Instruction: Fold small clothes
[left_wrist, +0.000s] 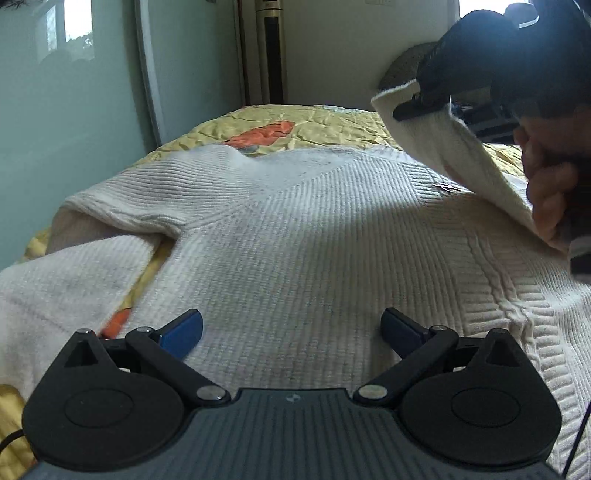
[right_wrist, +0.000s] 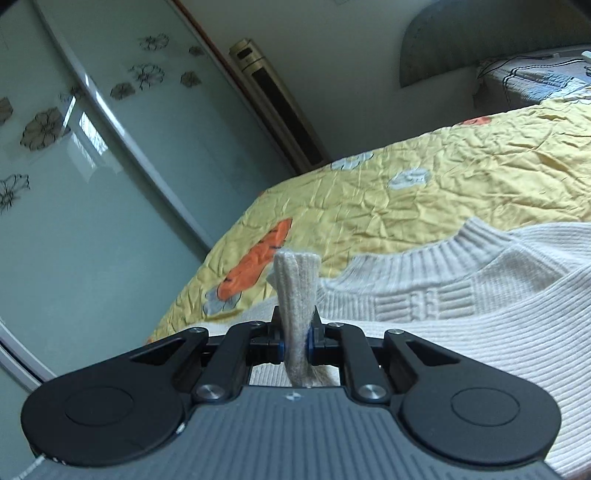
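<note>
The white sweater (left_wrist: 295, 229) lies spread on the bed (right_wrist: 461, 158) just ahead of the left tool (left_wrist: 291, 330), whose fingers stand wide apart, while the right tool (right_wrist: 298, 341) pinches a raised sleeve cuff (right_wrist: 295, 288), its lower end hidden behind the tool's body.

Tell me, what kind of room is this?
Most likely a bedroom: a bed with a yellow quilt, a padded headboard against the wall, and glass sliding wardrobe doors alongside.
</note>
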